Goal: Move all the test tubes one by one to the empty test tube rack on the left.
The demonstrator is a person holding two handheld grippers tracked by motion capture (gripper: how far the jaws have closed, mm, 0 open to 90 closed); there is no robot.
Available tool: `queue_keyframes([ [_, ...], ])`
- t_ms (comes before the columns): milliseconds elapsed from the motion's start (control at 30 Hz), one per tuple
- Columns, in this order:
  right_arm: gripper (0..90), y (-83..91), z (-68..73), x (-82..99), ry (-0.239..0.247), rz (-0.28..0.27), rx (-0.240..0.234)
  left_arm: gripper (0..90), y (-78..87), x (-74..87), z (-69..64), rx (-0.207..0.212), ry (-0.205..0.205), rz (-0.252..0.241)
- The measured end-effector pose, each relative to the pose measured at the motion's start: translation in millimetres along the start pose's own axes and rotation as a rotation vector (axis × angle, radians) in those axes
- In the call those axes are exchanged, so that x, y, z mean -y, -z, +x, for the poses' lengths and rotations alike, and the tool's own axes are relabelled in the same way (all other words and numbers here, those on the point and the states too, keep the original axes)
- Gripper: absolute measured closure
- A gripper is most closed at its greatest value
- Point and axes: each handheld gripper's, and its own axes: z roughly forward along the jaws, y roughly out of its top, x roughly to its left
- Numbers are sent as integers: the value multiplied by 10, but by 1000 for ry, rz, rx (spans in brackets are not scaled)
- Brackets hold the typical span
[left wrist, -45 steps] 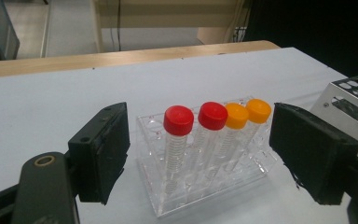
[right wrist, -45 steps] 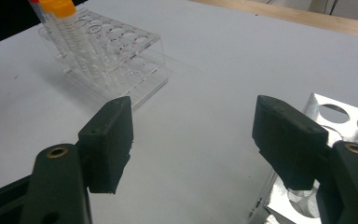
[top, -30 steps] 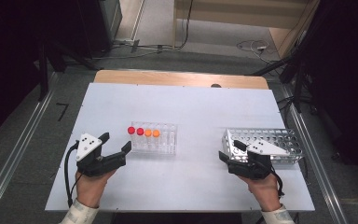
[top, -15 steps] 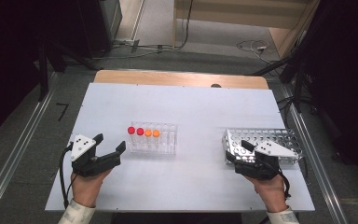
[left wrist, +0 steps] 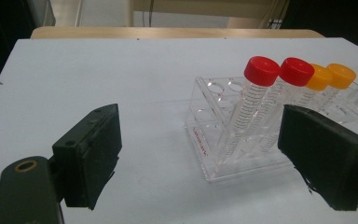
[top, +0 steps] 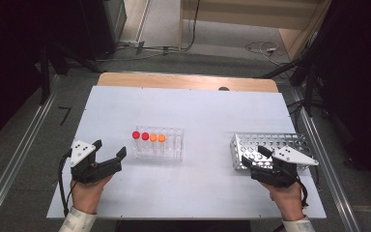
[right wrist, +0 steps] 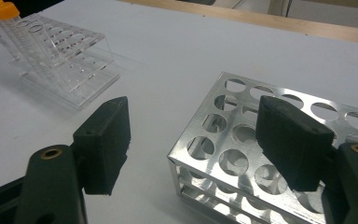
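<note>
White table, L gripper jaws spread, just opening, empty; R gripper jaws spread at metal rack

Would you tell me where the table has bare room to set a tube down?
Bare table lies between the clear rack and the metal rack, and across the far half. It is crowded by each rack, near the left gripper and right gripper.

Clear plastic rack stands upright mid-table, holding four capped tubes: two red, two orange. Metal rack sits well apart, its holes vacant.
</note>
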Motion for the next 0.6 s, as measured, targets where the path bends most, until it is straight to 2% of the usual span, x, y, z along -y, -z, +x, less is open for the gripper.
queue_keyframes([
  [600,245,109,-161,68,-19,-10,43,138,81,35,129,-34,15,-13],
])
